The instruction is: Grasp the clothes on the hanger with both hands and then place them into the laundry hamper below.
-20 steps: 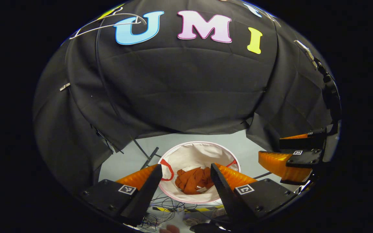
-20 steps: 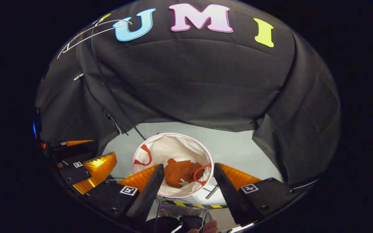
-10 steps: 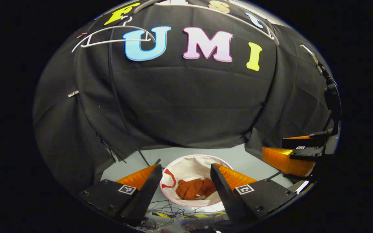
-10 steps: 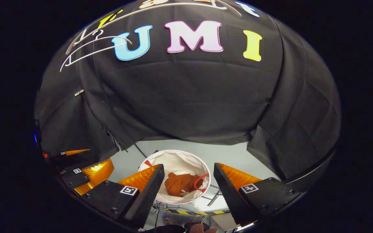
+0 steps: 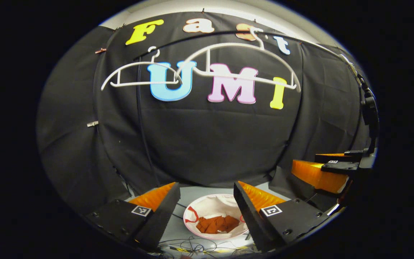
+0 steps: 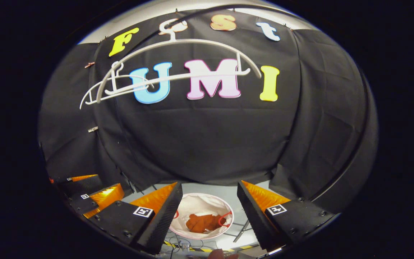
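Below, on the pale floor (image 5: 192, 190), a rust-orange garment (image 5: 217, 223) lies crumpled at the bottom of a round white laundry hamper (image 5: 210, 205) with red handles, seen between the parted fingers of the left claw (image 5: 207, 205); the bundle is too bunched to give it a long axis or a direction. Seen from the right gripper view, the same garment (image 6: 201, 223) sits low inside the hamper (image 6: 196, 203), again framed by a right claw (image 6: 210, 205) whose fingers stand wide apart and press on nothing. Two bare white hangers (image 5: 207, 68) hang side by side high against the booth's black cloth wall (image 5: 207, 136), their bars running left to right, the larger one to the right and overlapping the smaller; they appear again in the right gripper view (image 6: 178, 68), well above and apart from both claws. Open room lies between hangers and hamper, with only the wall behind. At the far right of the left gripper view the right claw (image 5: 322, 169) shows from the side, level and near the wall's edge; at the lower left of the right gripper view the left claw (image 6: 92, 194) does likewise. Loose cables (image 5: 192, 248) trail on the floor at the hamper's near rim. Small square coded markers (image 5: 271, 210) sit on the finger mounts; they cannot be read.
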Demonstrator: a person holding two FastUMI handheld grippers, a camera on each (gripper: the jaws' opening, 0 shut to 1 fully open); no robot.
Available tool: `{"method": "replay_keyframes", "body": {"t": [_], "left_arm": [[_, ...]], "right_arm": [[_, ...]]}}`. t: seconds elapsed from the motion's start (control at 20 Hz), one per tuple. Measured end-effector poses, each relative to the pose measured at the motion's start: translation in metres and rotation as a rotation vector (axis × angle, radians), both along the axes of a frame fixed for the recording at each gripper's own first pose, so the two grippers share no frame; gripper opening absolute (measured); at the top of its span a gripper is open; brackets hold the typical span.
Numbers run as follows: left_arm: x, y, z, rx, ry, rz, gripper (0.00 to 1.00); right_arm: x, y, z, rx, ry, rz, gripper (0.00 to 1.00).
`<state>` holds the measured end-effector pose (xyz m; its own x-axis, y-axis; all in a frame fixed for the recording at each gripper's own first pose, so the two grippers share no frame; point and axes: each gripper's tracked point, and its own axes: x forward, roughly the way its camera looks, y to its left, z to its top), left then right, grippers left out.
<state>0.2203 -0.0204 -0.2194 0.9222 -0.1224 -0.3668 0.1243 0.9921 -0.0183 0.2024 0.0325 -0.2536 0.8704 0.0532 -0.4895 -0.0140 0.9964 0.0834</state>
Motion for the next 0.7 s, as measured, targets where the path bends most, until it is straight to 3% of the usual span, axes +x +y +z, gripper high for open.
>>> {"method": "replay_keyframes", "body": {"t": [0.35, 0.7], "left_arm": [[-0.029, 0.004, 0.099, -0.027, -0.182, 0.018, 0.95], [-0.065, -0.009, 0.152, 0.014, -0.302, 0.062, 0.93]], "right_arm": [[-0.021, 0.001, 0.094, 0.022, -0.155, -0.016, 0.98], [-0.044, -0.019, 0.159, -0.023, -0.298, 0.025, 0.98]]}}
